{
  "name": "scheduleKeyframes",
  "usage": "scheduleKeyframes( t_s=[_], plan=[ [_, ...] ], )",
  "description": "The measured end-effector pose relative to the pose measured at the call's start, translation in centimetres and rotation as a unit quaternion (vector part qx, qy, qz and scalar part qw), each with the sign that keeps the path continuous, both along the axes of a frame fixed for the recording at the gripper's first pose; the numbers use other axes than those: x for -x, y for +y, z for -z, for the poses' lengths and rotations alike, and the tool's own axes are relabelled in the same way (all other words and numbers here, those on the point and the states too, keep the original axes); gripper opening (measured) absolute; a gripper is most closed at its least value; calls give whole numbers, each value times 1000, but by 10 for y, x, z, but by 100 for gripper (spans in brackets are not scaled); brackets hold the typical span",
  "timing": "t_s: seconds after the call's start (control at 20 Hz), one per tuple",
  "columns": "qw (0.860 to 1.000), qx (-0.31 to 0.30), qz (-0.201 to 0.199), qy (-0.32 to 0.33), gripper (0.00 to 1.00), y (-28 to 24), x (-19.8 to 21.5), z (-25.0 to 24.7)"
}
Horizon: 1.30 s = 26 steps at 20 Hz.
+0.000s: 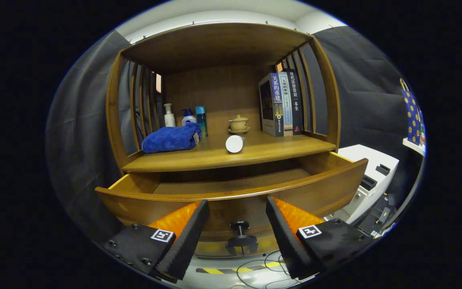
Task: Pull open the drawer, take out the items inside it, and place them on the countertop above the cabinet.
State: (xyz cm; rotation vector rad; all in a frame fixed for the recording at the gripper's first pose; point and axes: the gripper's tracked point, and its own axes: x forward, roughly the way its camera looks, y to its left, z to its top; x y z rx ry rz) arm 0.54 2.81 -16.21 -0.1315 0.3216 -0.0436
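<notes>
Dim, sharp fisheye view; edges bow, drawer (231, 188) interior lies in shadow.

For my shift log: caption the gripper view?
Open tool before the pulled-out drawer, knob between its fingers; white cylinder on countertop.

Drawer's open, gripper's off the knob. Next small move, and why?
Probably lift the gripper over the drawer front and tilt down to check inside. Its fingers are open and empty, straddling the knob without touching; the visible drawer floor looks bare, the near part is hidden, and a white cylinder lies on the countertop.
</notes>
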Motion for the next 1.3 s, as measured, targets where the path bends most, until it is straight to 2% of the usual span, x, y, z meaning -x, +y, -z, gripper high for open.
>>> scheduleKeyframes(
  t_s=[0.35, 0.85, 0.9, 1.05, 1.15, 1.3],
  plan=[
    [1000, -17, 3, 6, 98, 0, -23, 1],
    [999, 27, -8, 26, 97, 1, -75, 0],
    [999, 25, -24, 28, 97, 9, -75, -1],
    [998, 50, -27, 23, 96, 7, -75, -3],
    [998, 38, -22, 42, 96, 12, -68, -1],
    [999, 2, -34, 14, 97, 36, -70, -44]
  ],
)
